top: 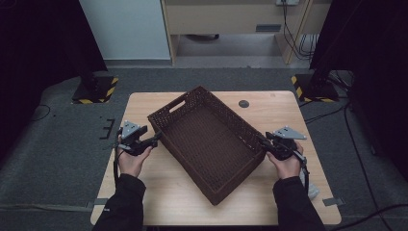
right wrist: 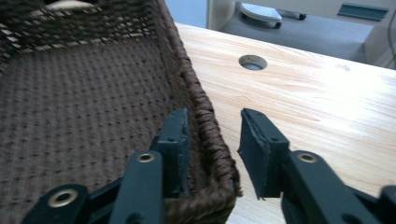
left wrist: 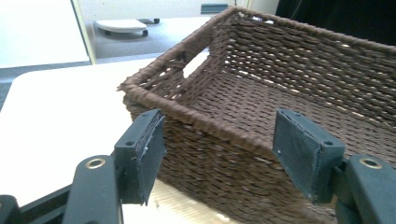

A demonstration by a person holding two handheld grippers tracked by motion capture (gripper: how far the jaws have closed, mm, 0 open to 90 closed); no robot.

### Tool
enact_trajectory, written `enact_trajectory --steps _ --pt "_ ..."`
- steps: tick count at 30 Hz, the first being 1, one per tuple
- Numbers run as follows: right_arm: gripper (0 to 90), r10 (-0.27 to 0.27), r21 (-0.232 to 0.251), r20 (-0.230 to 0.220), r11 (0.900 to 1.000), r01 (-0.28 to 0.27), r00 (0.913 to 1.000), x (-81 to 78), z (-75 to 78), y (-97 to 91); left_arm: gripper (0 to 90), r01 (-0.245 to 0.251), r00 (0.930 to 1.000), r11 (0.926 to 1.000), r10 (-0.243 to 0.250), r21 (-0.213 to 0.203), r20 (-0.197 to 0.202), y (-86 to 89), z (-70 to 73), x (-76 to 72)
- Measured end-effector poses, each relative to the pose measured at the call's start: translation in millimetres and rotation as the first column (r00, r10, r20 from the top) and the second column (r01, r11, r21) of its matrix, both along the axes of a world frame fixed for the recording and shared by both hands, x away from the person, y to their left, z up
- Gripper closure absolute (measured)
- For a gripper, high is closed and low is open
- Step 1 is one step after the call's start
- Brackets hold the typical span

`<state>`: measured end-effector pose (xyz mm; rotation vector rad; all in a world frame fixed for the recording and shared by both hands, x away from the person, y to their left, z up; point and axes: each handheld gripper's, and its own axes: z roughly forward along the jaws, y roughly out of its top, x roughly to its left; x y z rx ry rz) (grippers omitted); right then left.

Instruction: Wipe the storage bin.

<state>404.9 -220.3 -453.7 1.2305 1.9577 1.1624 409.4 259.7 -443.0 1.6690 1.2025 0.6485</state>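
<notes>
Wooden table (top: pixel 269 113), woven basket (top: pixel 207 144) near rim cropped, left gripper (left wrist: pixel 219 144) fingers released, right gripper (right wrist: pixel 212 140) fingers loose astride rim.

Woven fibre on pale wood

The dark brown rectangular woven basket (top: pixel 207 144) looks rough and matt, its rim wrapped in twisted cord; the light wooden counter (top: pixel 274 108) is smooth, faintly grained.

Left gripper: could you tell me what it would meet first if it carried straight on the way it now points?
Most likely the woven basket: the left gripper has its open jaws straddling the near wall's rim, which it would meet first.
</notes>
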Motion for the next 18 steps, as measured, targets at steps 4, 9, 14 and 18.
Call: enact_trajectory --steps 4,9,14,18 --pt "62.1 0.002 0.003 -0.015 1.0000 -0.002 0.9999 -3.8 2.1 -2.7 32.1 -0.010 0.9999 0.9999 0.010 -0.004 0.000 2.7 -1.7 5.6" --pt "64.9 -0.009 0.010 -0.021 0.9999 0.009 0.9997 2.4 1.2 -6.9 31.9 -0.017 0.9999 0.9999 0.017 -0.001 0.000 4.2 -2.5 12.9" --pt "64.0 -0.033 -0.024 0.003 0.9991 0.033 0.9994 12.1 0.0 -6.3 31.9 -0.032 0.9995 0.9995 0.032 -0.003 -0.007 7.8 -2.2 22.8" --pt "61.1 -0.044 -0.027 0.001 0.9986 0.044 0.9990 15.1 1.5 -6.7 32.1 -0.045 0.9988 0.9990 0.045 0.002 -0.019 10.6 -4.3 32.1"
